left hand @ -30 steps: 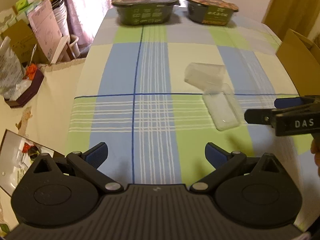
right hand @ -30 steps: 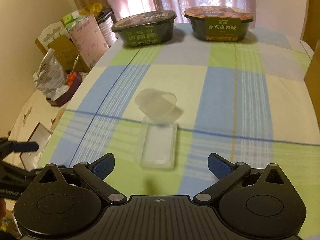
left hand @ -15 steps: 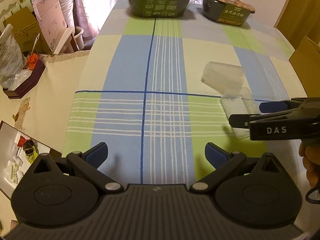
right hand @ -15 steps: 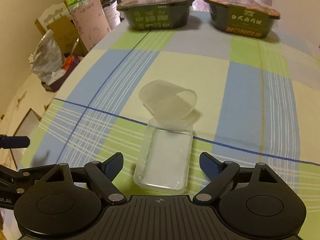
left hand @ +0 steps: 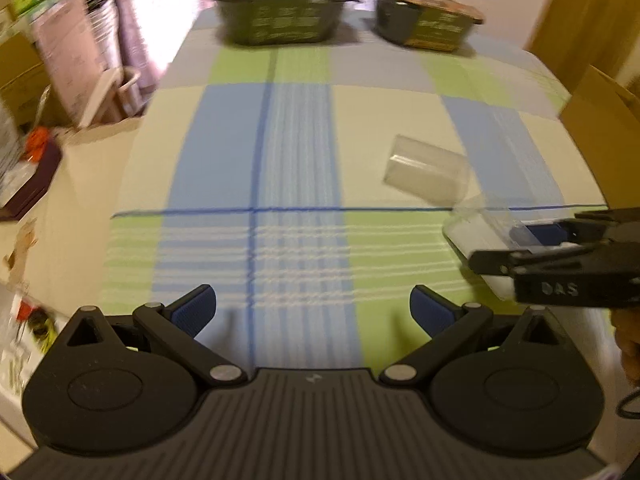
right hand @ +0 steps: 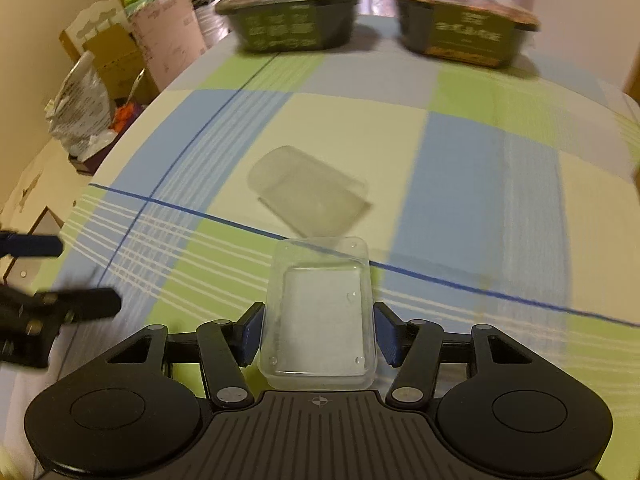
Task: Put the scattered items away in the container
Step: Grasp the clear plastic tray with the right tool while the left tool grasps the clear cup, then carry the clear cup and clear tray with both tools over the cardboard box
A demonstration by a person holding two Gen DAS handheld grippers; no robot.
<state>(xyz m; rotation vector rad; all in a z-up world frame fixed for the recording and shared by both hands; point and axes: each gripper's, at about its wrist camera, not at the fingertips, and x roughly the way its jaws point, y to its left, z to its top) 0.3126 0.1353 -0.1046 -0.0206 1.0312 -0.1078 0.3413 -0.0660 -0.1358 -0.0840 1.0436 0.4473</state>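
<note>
While my right claw [right hand: 318, 338] pinches the clear tray [right hand: 320, 320] at the table's [right hand: 460, 200] near edge, my left claw [left hand: 312, 308] hangs wide open, empty; a clear tub [right hand: 308, 192] lies just beyond.

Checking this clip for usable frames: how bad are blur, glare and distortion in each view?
Left wrist view: motion blur smears the tablecloth stripes and both dark food bowls; window glare washes out the curtain. Right wrist view: far bowls and left tool are blurred, the clear tray between the right tool fingers stays sharp. Fisheye bends the table edges in both.
</note>
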